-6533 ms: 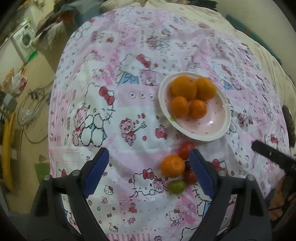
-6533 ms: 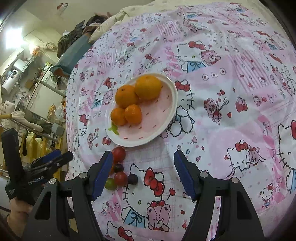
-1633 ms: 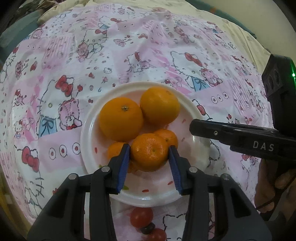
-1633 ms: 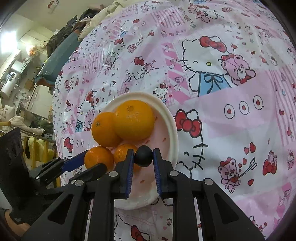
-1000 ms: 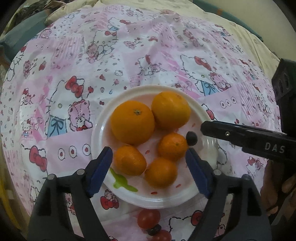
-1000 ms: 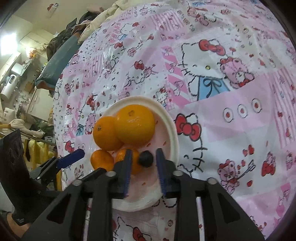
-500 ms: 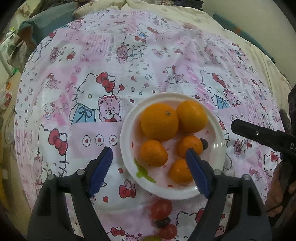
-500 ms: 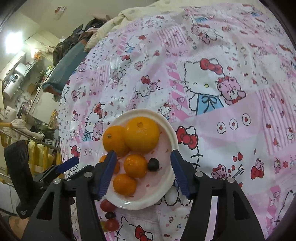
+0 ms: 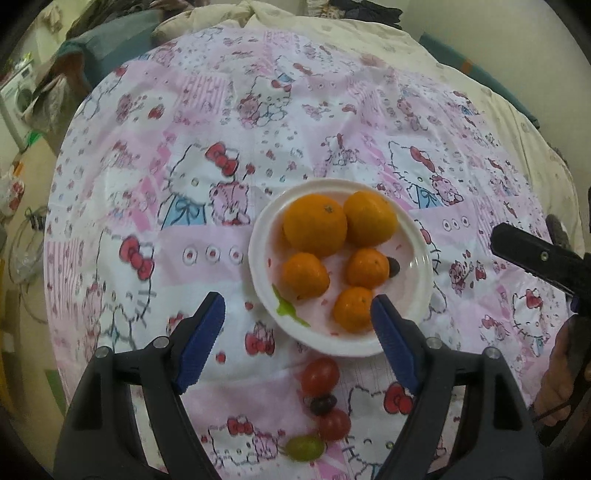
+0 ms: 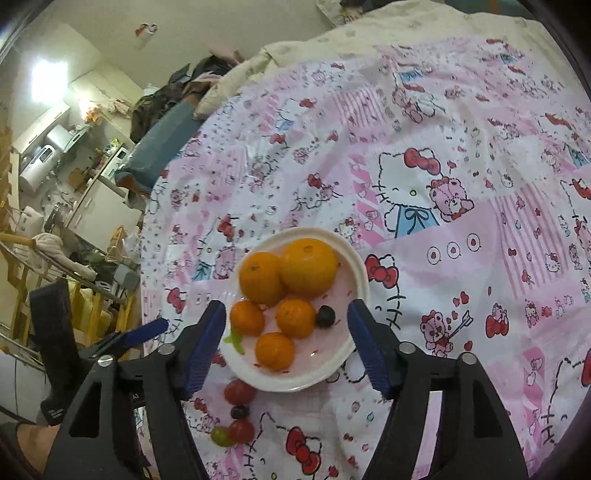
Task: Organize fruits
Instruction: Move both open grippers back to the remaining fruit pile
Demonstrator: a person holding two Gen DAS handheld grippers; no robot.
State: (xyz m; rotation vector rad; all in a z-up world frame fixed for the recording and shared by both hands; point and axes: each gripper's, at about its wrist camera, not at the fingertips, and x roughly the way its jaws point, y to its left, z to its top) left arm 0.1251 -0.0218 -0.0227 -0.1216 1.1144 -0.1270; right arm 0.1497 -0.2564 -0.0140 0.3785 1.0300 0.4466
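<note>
**Two open grippers over a plate of fruit**

The left gripper (image 9: pixel 297 325) is wide open, with nothing between its two blue pads (image 9: pixel 201 334). The right gripper (image 10: pixel 286 341) is opening its jaws, and nothing is held in them; its pads stand on either side of the plate without touching it. The right gripper also shows at the right edge of the left view, held by a hand (image 9: pixel 561 373).

A white plate (image 9: pixel 417 295) sits on a pink cloth (image 9: pixel 184 147) with cat and bear pictures. On the plate are five oranges. Two are big (image 9: pixel 315 225) and lie at the far side, touching each other. Three are small (image 9: pixel 306 275) and lie nearer. One dark grape (image 9: pixel 393 266) lies on the plate too, touching the right side of a small orange. A green leaf (image 9: pixel 286 308) lies at the near left of the plate.

Four little fruits lie on the cloth just near the plate, close in a row. There are two red tomatoes (image 9: pixel 320 372), one dark grape (image 9: pixel 322 404) between them, and one green grape (image 9: pixel 305 447) nearest of all.

Far behind the cloth are a cream blanket (image 10: pixel 424 26) and a messy room.
</note>
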